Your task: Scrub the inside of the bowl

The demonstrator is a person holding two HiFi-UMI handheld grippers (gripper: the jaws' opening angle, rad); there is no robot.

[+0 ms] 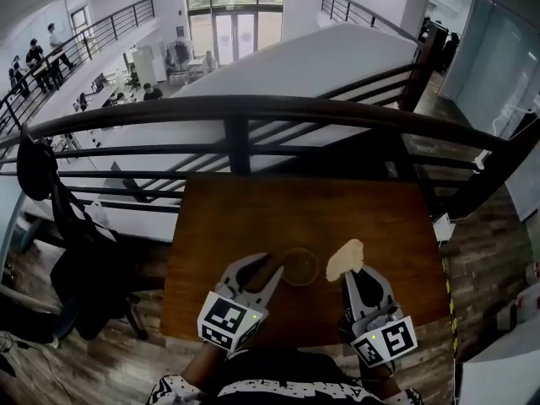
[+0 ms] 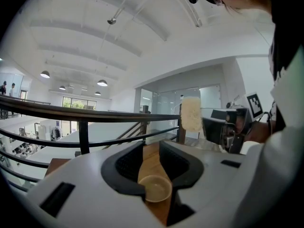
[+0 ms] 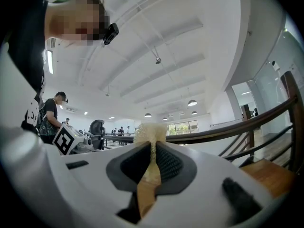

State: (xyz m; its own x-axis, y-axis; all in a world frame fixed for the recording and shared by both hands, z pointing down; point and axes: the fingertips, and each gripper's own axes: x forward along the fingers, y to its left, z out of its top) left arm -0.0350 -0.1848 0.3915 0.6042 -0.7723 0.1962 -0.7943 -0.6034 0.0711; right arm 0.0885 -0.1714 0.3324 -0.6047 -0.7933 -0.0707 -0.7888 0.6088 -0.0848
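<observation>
two tongs in use: left tongs [image 1: 263, 268] stand part open, gripping nothing, with the bowl [image 1: 299, 266] on the desk [image 1: 253, 209] at their tips. right tongs [image 1: 360, 275] pinch the sponge [image 1: 344, 260]. clamp the rim first, then circle the sponge inside.

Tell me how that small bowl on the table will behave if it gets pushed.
The bowl looks small and shallow, so probably light; it would likely slide on the smooth wooden table rather than tip. Its round rim may slip aside unless the left gripper steadies it while the sponge scrubs.
</observation>
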